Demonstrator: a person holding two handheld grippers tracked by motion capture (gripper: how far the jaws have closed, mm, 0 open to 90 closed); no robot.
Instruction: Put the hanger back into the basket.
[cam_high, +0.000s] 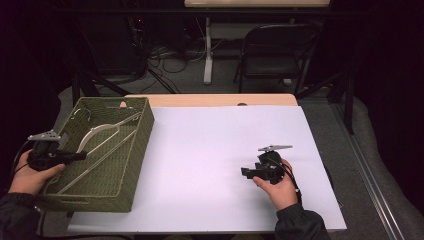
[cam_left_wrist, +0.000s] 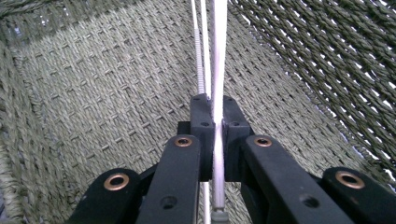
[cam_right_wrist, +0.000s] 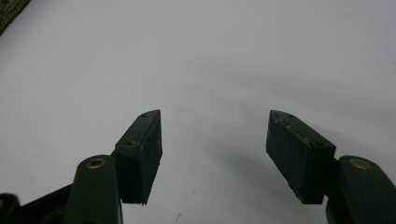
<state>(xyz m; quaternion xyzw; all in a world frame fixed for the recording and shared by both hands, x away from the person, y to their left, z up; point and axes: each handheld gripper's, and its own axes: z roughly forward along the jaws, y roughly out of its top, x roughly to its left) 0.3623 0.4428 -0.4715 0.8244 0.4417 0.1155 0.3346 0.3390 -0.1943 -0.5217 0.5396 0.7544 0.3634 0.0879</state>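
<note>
A white hanger (cam_high: 102, 137) is seen lying inside a green woven basket (cam_high: 142, 132), which sits at the left edge of the bench (cam_high: 210, 170). The straight bar of the hanger (cam_left_wrist: 218, 60) is pinched between the fingers (cam_left_wrist: 201, 135) of the left gripper (cam_left_wrist: 213, 140), which are closed tight on it with no gap left. In the left gripper view a second thin white rod (cam_left_wrist: 200, 56) is seen just beside the held bar, running away over the basket's woven floor (cam_left_wrist: 107, 88). In the high view the left gripper (cam_high: 75, 156) is held by the left hand (cam_high: 30, 175) at the basket's near left wall, pointing into the basket.

The right gripper (cam_high: 246, 172) is held by the right hand (cam_high: 277, 187) low over the white bench surface, well apart from the basket. Its fingers (cam_right_wrist: 142, 149) are spread wide and nothing is held between them; bare white surface (cam_right_wrist: 210, 70) is seen beyond them.

A dark folding chair (cam_high: 275, 55) is seen on the floor beyond the bench.
</note>
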